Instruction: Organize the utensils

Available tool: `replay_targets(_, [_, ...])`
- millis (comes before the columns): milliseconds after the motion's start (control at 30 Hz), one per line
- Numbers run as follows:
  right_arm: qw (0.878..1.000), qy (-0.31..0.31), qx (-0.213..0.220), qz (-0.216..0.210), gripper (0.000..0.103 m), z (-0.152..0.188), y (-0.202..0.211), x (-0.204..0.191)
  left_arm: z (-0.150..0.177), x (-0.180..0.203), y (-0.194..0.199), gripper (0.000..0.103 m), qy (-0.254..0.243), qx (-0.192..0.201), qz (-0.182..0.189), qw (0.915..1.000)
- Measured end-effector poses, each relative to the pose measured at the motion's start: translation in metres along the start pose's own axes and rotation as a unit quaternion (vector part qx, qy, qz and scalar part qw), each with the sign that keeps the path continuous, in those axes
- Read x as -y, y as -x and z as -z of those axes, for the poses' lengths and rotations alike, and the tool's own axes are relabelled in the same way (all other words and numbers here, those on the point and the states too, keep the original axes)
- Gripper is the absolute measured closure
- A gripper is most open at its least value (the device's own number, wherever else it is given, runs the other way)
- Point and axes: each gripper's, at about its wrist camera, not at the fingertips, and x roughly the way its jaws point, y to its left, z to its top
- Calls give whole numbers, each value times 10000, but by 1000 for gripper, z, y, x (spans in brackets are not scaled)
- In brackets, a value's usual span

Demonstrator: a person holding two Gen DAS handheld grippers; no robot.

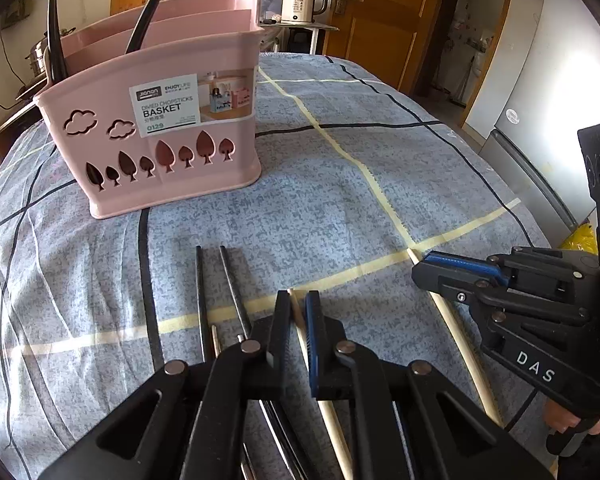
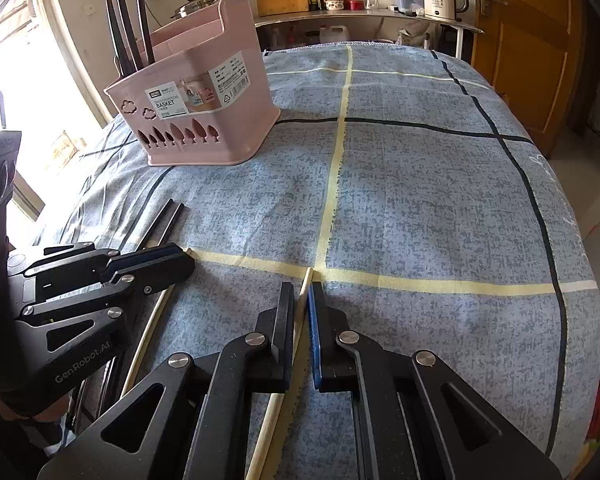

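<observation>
Utensils stood partly sorted: dark ones already in the pink basket (image 1: pixel 156 120); black chopsticks (image 1: pixel 202 300) remained on the worktop (image 1: pixel 340 200). Left gripper (image 1: pixel 298 312) and right gripper (image 2: pixel 301 304) fingers each pinched one wooden chopstick (image 2: pixel 296 336).
</observation>
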Motion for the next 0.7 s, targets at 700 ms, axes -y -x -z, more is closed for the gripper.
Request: replay_targets(700, [9906, 91, 1363, -74, 98, -33, 90, -13, -36, -16, 107, 98, 119, 1067, 613, 9923])
